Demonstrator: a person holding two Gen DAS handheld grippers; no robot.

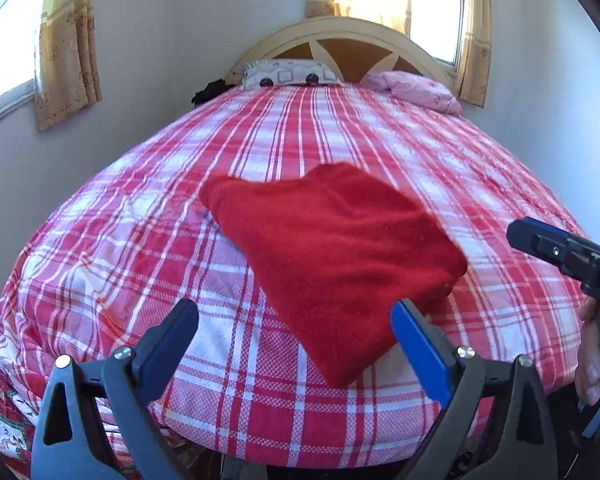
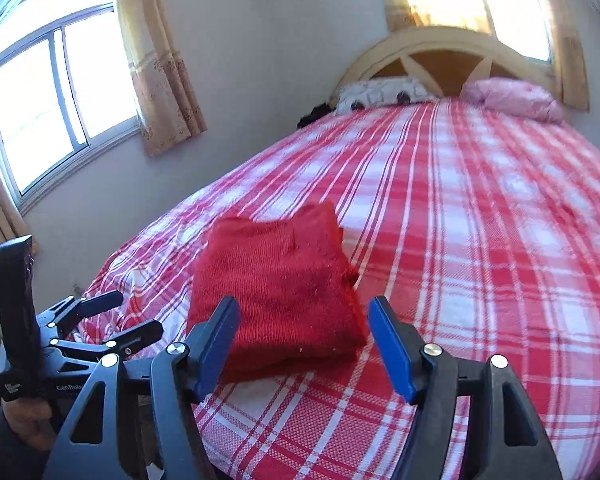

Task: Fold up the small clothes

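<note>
Folded red sweater [image 1: 332,264] on plaid bed [image 1: 140,240], folds hidden; left gripper [image 1: 296,340] and right gripper [image 2: 304,344] jaws spread, empty.

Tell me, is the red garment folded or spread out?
Folded: the red garment lies as a compact, thick bundle with layered edges on the bed.

Red knit garment [image 1: 332,264] on red-white plaid sheet [image 1: 140,240]. Pink pillow [image 1: 416,90], white pillow [image 1: 288,74] with black-grey print. Cream headboard [image 1: 340,34], yellow-tan floral curtains [image 1: 66,48]. Blue pads [image 2: 392,344] on black grippers.
</note>
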